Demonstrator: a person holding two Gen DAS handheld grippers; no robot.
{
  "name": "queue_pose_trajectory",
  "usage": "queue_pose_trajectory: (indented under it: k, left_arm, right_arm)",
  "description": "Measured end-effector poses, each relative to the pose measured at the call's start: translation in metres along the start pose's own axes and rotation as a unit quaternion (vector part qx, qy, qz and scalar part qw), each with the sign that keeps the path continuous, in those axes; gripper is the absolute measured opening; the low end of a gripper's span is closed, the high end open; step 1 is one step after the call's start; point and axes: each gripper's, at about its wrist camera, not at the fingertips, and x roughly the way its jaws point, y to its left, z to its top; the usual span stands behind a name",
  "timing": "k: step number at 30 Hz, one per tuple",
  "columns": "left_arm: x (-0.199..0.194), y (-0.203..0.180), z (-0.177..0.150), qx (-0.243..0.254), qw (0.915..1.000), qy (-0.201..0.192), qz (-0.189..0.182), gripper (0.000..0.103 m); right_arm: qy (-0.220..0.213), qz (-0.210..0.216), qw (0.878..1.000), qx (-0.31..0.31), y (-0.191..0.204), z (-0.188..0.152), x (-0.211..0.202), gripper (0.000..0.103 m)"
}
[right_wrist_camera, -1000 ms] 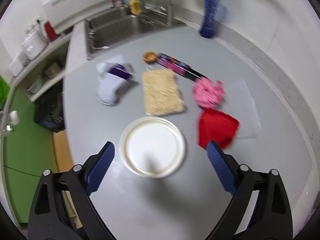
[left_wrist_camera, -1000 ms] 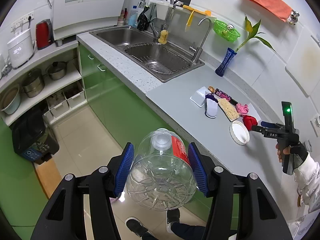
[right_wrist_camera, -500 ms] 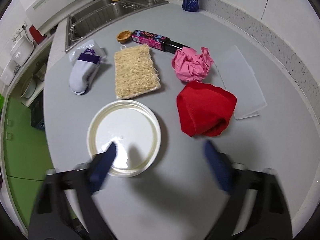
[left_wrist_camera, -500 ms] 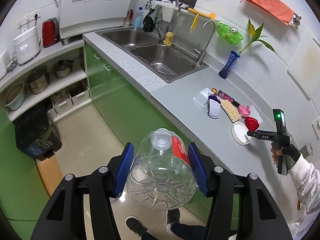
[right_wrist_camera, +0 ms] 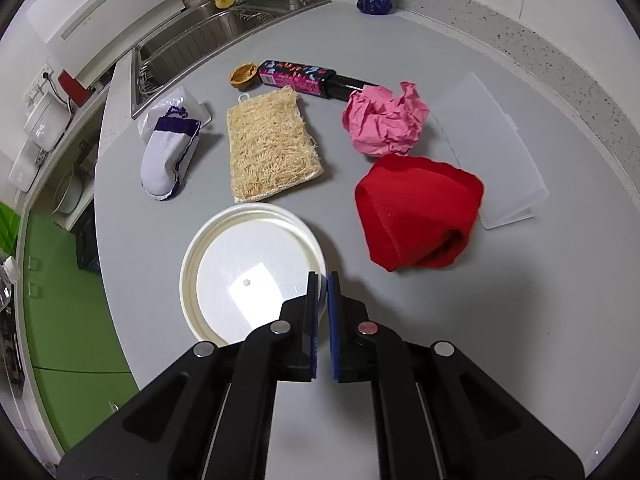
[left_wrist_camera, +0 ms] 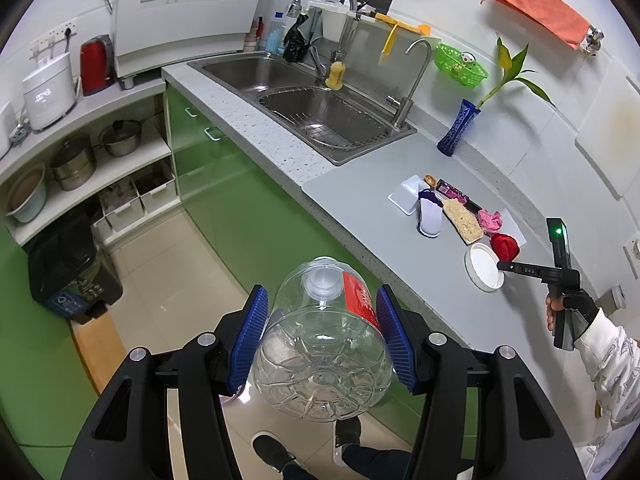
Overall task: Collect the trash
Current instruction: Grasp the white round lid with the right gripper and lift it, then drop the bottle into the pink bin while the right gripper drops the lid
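Note:
My left gripper (left_wrist_camera: 319, 320) is shut on a big clear plastic water jug (left_wrist_camera: 322, 340) with a red label, held over the floor in front of the green cabinets. My right gripper (right_wrist_camera: 323, 280) is shut, its tips at the right rim of a white round lid (right_wrist_camera: 248, 272) on the grey counter; whether it pinches the rim I cannot tell. It also shows in the left wrist view (left_wrist_camera: 500, 266). Beyond the lid lie a crumpled pink paper (right_wrist_camera: 384, 120), a red cloth (right_wrist_camera: 420, 212), a loofah pad (right_wrist_camera: 270, 148), a white-and-purple sock (right_wrist_camera: 168, 156), a black-pink tube (right_wrist_camera: 304, 78) and a small brown shell (right_wrist_camera: 243, 74).
A clear flat plastic sheet (right_wrist_camera: 496, 148) lies at the right of the counter. A blue vase (left_wrist_camera: 456, 130) stands by the wall. The double sink (left_wrist_camera: 304, 104) is further left. A black trash bin (left_wrist_camera: 68, 264) stands on the floor by the shelves.
My right gripper has closed from wide open to shut and moved nearer the white lid's rim. My left gripper still holds the jug and has drawn back from the counter.

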Motion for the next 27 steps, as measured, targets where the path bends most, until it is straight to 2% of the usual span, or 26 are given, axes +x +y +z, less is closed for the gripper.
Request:
queue_pose_trajectory:
  k: [6,12,16,20,23,27]
  left_arm:
    - [0.0,0.002,0.002,-0.001,1.0,-0.002,-0.003,0.055]
    - [-0.015,0.012,-0.001,-0.014,0.9997,-0.017,0.003,0.055]
    - [-0.03,0.028,-0.011,-0.034,0.9987,-0.026,0.026,0.055]
    - [-0.04,0.049,-0.025,-0.058,0.9964,-0.031,0.053,0.055]
    - [-0.04,0.07,-0.039,-0.08,0.9936,-0.029,0.074,0.055]
    - [-0.022,0.106,-0.063,-0.112,0.989,-0.018,0.095,0.055]
  right_arm:
    - [-0.03,-0.002,0.999,-0.026,0.016,0.007,-0.028,0.003]
    - [-0.06,0.028,0.992,-0.104,0.076,0.024,-0.066,0.003]
    - [-0.074,0.072,0.979,-0.175,0.144,0.031,-0.079,0.003]
    - [-0.066,0.121,0.959,-0.247,0.223,0.026,-0.076,0.003]
    - [-0.046,0.152,0.94,-0.302,0.291,0.016,-0.056,0.003]
    - [-0.014,0.173,0.92,-0.352,0.356,-0.005,-0.013,0.003]
